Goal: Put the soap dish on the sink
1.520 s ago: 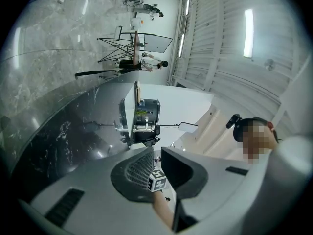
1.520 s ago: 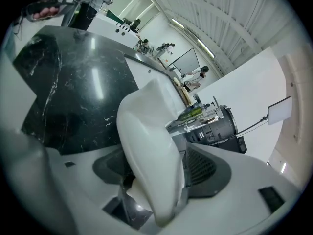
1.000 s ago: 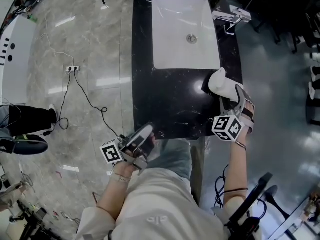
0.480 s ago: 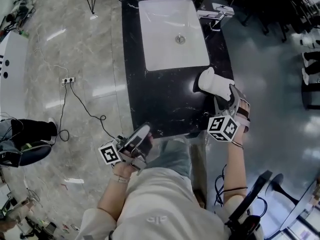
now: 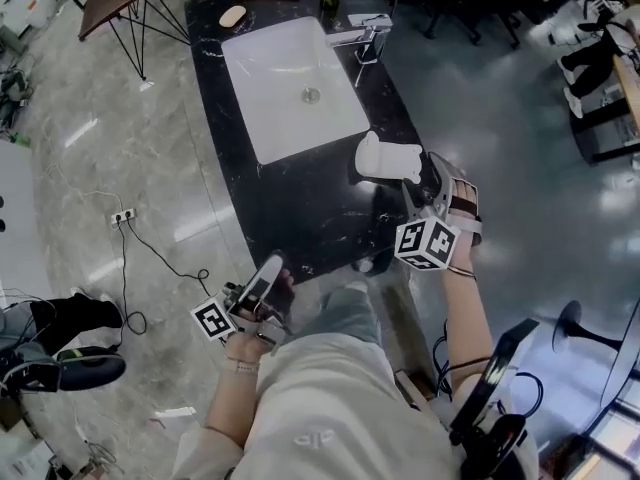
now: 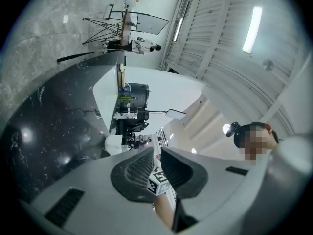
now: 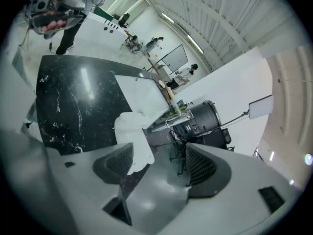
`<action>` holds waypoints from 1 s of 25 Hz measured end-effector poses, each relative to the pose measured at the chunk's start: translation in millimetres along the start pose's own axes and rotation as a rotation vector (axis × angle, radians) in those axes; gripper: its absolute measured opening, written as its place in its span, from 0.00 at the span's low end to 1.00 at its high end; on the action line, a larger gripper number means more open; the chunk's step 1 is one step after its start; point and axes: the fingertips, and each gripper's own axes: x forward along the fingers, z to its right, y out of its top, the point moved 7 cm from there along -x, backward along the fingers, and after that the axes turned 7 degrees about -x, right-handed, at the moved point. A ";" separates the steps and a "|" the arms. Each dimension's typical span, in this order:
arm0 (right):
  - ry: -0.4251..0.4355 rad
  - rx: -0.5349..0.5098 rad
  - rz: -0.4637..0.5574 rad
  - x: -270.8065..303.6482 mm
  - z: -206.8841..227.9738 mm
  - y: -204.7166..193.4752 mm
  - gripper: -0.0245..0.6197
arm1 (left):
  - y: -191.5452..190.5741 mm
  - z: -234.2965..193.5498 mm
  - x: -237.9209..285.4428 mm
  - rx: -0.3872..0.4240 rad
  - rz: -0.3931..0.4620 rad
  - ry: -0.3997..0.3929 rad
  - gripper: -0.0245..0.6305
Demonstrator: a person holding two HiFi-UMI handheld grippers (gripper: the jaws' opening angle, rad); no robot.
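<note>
Soap dish (image 5: pixel 388 158), white, sits at the right margin of the black counter (image 5: pixel 300 198), just beside the near right corner of the basin (image 5: pixel 290 98). Cannot tell whether its full weight is down yet. Right gripper (image 5: pixel 415 180) is right up against it. In the right gripper view the jaws stand wide apart, with the dish against the inner face of one pad (image 7: pixel 115 163) and the other pad clear, bare floor showing through the gap. So it is not clamped, and this reads as the setting-down or letting-go end of the job. The dish is likely kept to that side because it is the shortest reach from where the person stands. Left gripper (image 5: pixel 268 273) hangs off the counter's near corner, low by the hip, jaws drawn to a narrow slit with nothing in them, idle and out of the way. The dish's outer side runs close to the counter's drop-off, so a nudge outward risks a fall. There is open dark stone inward toward the basin rim. Faucet (image 5: pixel 362 34) and soap bar (image 5: pixel 232 16) are well apart, at the far end
</note>
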 end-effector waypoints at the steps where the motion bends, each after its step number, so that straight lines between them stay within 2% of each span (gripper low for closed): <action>1: -0.012 0.004 -0.006 -5.0 5.2 0.2 0.53 | 1.4 3.6 2.8 0.000 -0.011 -0.007 0.08; 8: -0.098 0.066 -0.065 -43.1 32.4 -1.8 0.53 | 11.7 28.7 26.7 0.005 -0.123 -0.056 0.09; 14: -0.160 0.188 -0.104 -88.7 41.1 -9.1 0.53 | 13.5 45.4 45.1 -0.001 -0.234 -0.081 0.08; 20: -0.241 0.390 -0.131 -143.2 40.2 -23.1 0.53 | 4.0 56.6 74.1 -0.009 -0.384 -0.115 0.09; 25: -0.310 0.605 -0.081 -186.4 36.4 -34.0 0.53 | -20.7 59.7 92.3 -0.030 -0.502 -0.122 0.09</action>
